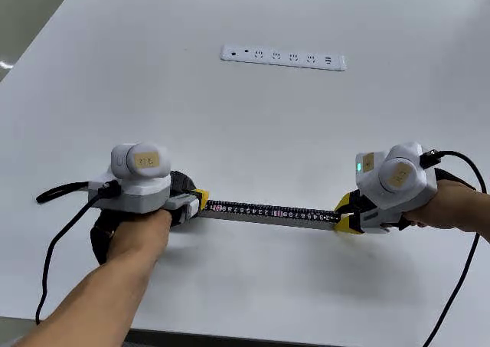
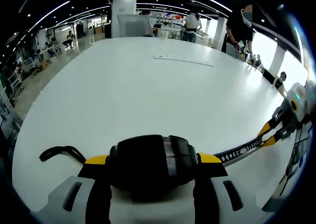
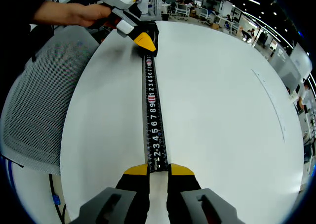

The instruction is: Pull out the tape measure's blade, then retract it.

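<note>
My left gripper (image 1: pixel 196 201) is clamped around the black case (image 2: pixel 153 159) of the tape measure. Its yellow-tipped jaws press on either side of the case. In the left gripper view the case sits squarely between them, low over the white table (image 1: pixel 230 125).

The blade (image 1: pixel 272 211) runs out of the case toward my right gripper (image 1: pixel 346 214). It is stretched straight and lies flat along the tabletop, though I cannot tell whether it touches the surface. My right gripper's jaws are closed on the blade's free end. In the right gripper view the lowest printed numbers disappear between the two yellow tips. The numbers then climb away toward the case at the far end, where the left gripper holds it. The case houses whatever part of the blade is not drawn out; how much is inside, I cannot tell.

My left hand (image 1: pixel 138 236) wraps the left gripper's handle and my right hand (image 1: pixel 452 205) wraps the right's. A black cable (image 1: pixel 57 240) trails from the left gripper toward the near edge of the table.

A white power strip (image 1: pixel 283 57) lies farther across the table, well apart from both grippers. In the right gripper view a grey mesh chair back (image 3: pixel 34 100) stands beside the table. In the left gripper view some people (image 2: pixel 190 22) stand beyond its far end.
</note>
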Demonstrator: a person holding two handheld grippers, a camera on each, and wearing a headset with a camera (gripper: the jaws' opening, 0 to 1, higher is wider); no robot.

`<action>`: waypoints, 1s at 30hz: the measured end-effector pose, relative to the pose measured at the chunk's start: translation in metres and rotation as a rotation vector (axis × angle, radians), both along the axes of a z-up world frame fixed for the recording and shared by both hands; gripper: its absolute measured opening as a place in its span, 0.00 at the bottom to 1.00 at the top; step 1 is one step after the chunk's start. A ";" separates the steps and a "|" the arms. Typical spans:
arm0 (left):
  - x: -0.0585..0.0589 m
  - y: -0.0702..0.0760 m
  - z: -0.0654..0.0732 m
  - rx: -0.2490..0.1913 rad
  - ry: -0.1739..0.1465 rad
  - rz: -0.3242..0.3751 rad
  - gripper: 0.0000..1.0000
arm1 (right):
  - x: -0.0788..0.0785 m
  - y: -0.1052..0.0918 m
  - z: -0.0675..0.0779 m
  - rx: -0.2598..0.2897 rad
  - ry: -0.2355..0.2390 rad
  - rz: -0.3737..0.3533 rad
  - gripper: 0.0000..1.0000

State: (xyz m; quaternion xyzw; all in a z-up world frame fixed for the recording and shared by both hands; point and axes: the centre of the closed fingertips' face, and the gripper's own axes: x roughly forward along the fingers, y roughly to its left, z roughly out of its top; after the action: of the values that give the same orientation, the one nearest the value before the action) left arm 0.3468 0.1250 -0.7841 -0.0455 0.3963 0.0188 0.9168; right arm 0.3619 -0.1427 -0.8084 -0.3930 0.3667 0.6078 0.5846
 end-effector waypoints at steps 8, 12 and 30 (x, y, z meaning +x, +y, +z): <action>0.001 0.000 0.000 0.000 -0.008 -0.004 0.62 | 0.000 0.000 0.000 0.001 0.004 -0.003 0.09; 0.001 0.001 0.000 -0.002 -0.010 -0.004 0.62 | 0.000 0.000 0.000 0.001 0.003 -0.004 0.09; 0.000 0.000 0.000 -0.018 -0.010 0.002 0.62 | 0.001 -0.001 -0.001 -0.009 0.002 -0.010 0.09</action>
State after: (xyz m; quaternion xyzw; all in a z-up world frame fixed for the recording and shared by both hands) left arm 0.3473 0.1248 -0.7840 -0.0542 0.3918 0.0159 0.9183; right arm 0.3626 -0.1437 -0.8096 -0.3931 0.3718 0.6038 0.5854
